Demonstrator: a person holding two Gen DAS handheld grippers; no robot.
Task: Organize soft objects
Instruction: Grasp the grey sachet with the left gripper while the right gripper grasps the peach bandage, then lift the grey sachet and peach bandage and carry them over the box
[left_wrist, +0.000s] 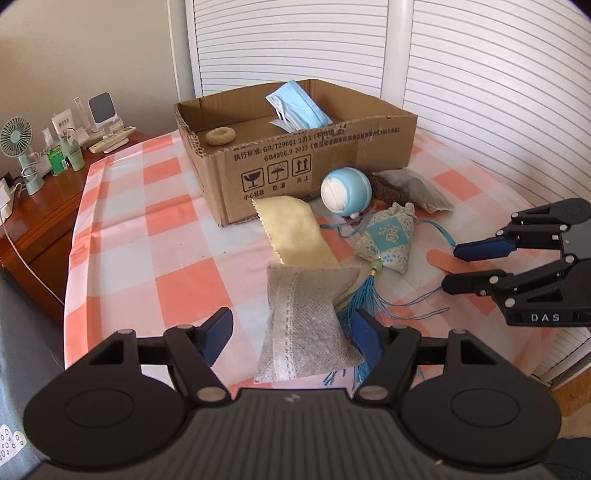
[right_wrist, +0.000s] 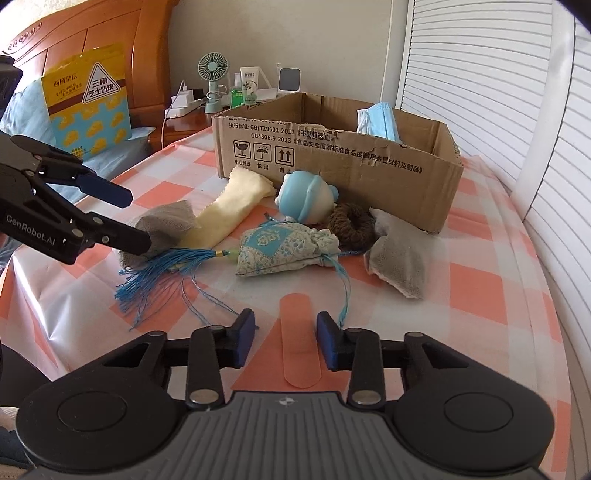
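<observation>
Plaster (right_wrist: 300, 341) between right gripper (right_wrist: 286, 341) pads, jaws part-open, not gripping | left gripper (left_wrist: 291, 339) wide astride grey sachet (left_wrist: 304, 325), empty | step: picking | next: close, lift, carry to box (left_wrist: 295, 162)

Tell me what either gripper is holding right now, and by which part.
Nothing is held. The left gripper stands open around the grey sachet, and the right gripper straddles the adhesive bandage with gaps on both sides.
</observation>
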